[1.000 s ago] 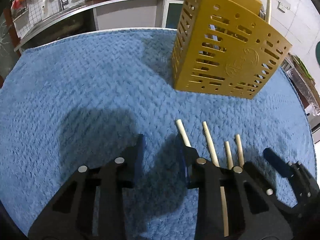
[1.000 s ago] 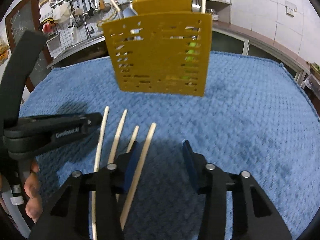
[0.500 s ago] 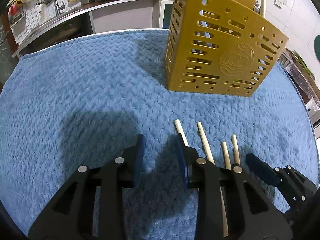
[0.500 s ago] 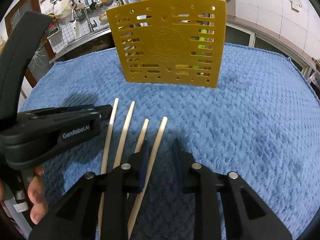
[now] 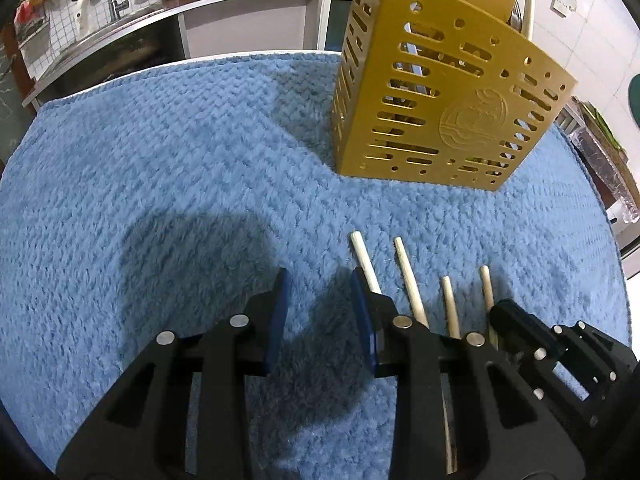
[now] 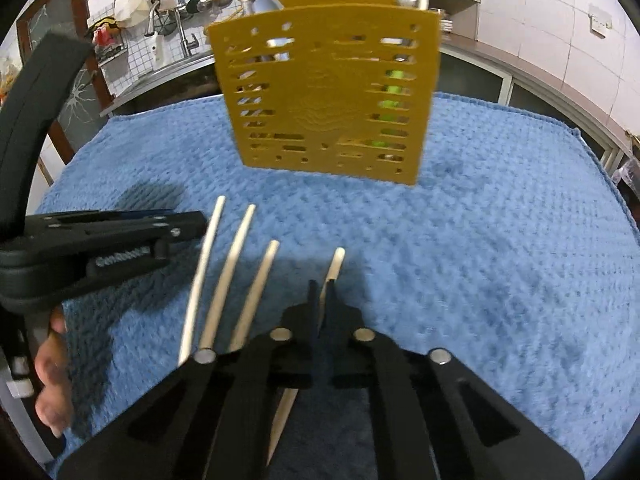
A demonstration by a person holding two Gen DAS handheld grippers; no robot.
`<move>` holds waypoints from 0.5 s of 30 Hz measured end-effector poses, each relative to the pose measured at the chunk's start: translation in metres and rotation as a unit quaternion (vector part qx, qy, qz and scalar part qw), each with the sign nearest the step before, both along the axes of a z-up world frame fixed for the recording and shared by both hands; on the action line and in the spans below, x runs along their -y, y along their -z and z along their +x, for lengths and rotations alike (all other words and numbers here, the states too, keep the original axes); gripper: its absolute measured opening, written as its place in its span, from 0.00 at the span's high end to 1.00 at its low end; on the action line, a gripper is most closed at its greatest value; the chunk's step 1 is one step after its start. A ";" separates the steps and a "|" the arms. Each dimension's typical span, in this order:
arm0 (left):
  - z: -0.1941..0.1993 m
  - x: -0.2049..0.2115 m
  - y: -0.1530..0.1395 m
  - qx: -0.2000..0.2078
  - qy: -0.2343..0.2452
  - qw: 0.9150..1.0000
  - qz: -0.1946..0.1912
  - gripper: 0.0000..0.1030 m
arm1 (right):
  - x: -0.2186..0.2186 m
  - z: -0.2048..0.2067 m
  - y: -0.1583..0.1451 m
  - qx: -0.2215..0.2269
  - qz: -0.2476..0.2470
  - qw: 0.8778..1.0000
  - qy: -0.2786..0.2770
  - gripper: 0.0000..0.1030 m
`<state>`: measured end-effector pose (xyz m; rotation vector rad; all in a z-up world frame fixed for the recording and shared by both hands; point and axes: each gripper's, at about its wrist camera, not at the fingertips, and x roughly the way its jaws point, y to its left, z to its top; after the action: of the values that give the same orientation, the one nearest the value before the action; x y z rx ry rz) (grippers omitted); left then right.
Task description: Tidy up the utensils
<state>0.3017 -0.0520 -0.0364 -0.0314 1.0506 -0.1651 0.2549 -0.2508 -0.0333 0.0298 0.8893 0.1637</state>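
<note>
right gripper (image 6: pixel 322 294) jaws just closed, pinching the rightmost chopstick (image 6: pixel 335 265) on the blue towel (image 6: pixel 500 260), left gripper (image 5: pixel 320 308) parted and empty, gold utensil holder (image 6: pixel 328 100) behind

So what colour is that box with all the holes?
The utensil holder is golden yellow, clearest in the left wrist view.

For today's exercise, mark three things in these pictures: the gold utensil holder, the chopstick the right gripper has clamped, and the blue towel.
gold utensil holder (image 6: pixel 328 100), right wrist view, front wall.
clamped chopstick (image 6: pixel 336 262), right wrist view, its far tip.
blue towel (image 5: pixel 160 152), left wrist view, bare patch.
</note>
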 end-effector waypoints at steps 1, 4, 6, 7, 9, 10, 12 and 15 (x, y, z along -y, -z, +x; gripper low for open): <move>-0.001 0.000 -0.001 -0.002 0.000 1.000 -0.003 0.71 | 0.006 0.000 0.000 -0.005 -0.007 1.000 0.006 1.00; -0.002 0.001 -0.006 -0.003 -0.004 1.000 -0.012 0.71 | 0.024 -0.001 0.008 -0.017 0.021 1.000 0.004 1.00; -0.003 0.004 -0.008 -0.002 -0.002 1.000 -0.016 0.71 | 0.029 -0.002 0.008 -0.015 0.026 1.000 0.004 1.00; -0.003 0.006 -0.008 -0.003 0.001 1.000 -0.015 0.71 | 0.028 -0.002 0.008 -0.014 0.024 1.000 0.004 1.00; -0.003 0.012 -0.007 -0.006 0.009 1.000 -0.009 0.71 | 0.028 -0.002 0.008 -0.012 0.020 1.000 0.004 1.00; -0.002 0.015 -0.005 -0.008 0.011 1.000 -0.006 0.71 | 0.027 -0.003 0.007 -0.012 0.018 1.000 0.005 1.00; -0.002 0.017 -0.002 -0.015 0.013 1.000 -0.002 0.75 | 0.026 -0.004 0.007 -0.010 0.018 1.000 0.006 1.00; -0.001 0.020 0.003 -0.019 0.017 1.000 0.002 0.78 | 0.027 -0.004 0.008 -0.009 0.022 1.000 0.008 1.00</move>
<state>0.3005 -0.0724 -0.0391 -0.0142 1.0906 -0.1940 0.2506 -0.2774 -0.0410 0.0801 0.9031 0.1686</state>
